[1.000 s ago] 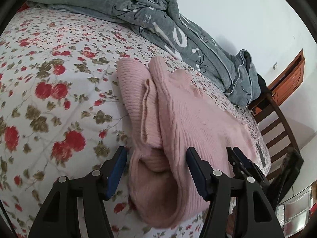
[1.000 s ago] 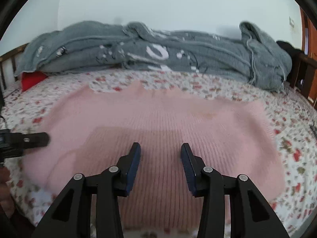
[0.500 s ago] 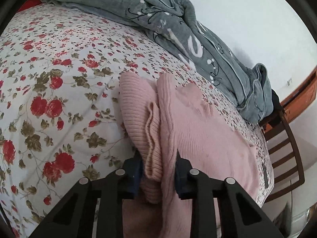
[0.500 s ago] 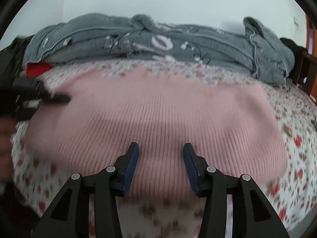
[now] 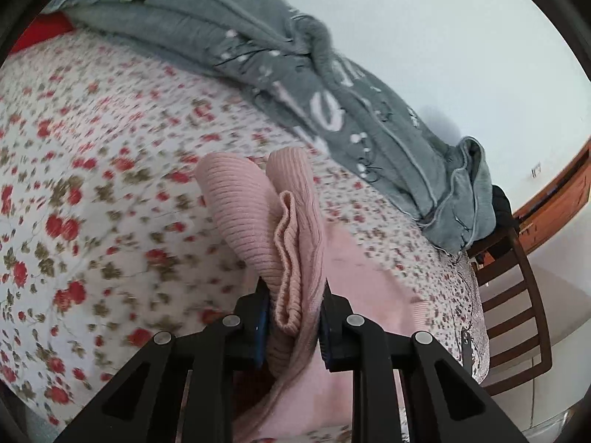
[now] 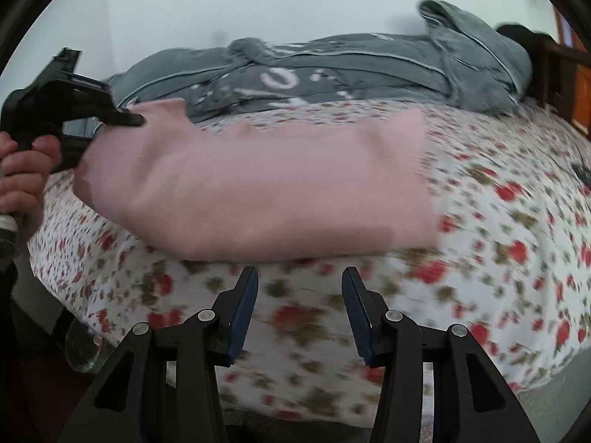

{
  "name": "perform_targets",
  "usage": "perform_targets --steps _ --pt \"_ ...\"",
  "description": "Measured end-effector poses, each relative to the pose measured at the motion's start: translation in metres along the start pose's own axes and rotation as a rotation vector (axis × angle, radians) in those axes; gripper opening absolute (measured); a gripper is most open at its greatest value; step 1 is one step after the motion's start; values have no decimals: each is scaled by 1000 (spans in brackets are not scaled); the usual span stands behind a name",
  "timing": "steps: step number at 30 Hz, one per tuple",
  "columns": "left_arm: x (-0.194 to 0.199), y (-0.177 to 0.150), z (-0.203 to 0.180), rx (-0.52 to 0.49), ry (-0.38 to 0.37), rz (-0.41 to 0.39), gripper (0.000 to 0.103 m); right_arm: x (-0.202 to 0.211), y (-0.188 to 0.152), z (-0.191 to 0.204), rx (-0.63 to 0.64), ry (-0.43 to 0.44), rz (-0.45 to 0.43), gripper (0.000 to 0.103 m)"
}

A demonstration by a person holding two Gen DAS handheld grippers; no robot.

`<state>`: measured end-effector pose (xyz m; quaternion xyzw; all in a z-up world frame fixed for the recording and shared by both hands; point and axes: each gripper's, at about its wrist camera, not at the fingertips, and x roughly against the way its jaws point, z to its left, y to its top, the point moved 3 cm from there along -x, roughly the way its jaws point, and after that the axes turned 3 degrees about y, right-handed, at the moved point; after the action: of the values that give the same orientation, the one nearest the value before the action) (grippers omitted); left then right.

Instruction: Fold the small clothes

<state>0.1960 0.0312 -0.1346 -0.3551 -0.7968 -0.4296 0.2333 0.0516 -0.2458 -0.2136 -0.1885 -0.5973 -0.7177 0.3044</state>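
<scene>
Left tongs point(image 5: 293, 319) have just closed, now pinching the pink sweater's point(image 6: 258, 192) bunched edge, lifted off the bed point(image 6: 517, 221). Right tongs point(image 6: 300, 310) spread, empty. Sweater blurred.

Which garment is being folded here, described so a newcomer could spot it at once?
Start at the bed with the floral sheet, where a rumpled grey quilt lies along the wall side. In front of the quilt lies the pink ribbed sweater, one end bunched in the left gripper. It is the only plain pink item there.
</scene>
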Motion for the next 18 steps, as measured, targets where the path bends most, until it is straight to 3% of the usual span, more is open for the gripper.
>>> perform_targets --steps 5,10,16,18 --pt "1 -2 -58 -49 -30 -5 20 21 6 -47 -68 -53 -51 47" --pt "-23 -14 -124 -97 -90 36 20 36 8 -85 -130 -105 -68 47" --pt "-89 -66 -184 -228 -69 215 25 44 6 -118 -165 -163 -54 47" --pt "-103 -80 -194 -272 -124 314 27 47 4 -127 -180 -175 -53 47"
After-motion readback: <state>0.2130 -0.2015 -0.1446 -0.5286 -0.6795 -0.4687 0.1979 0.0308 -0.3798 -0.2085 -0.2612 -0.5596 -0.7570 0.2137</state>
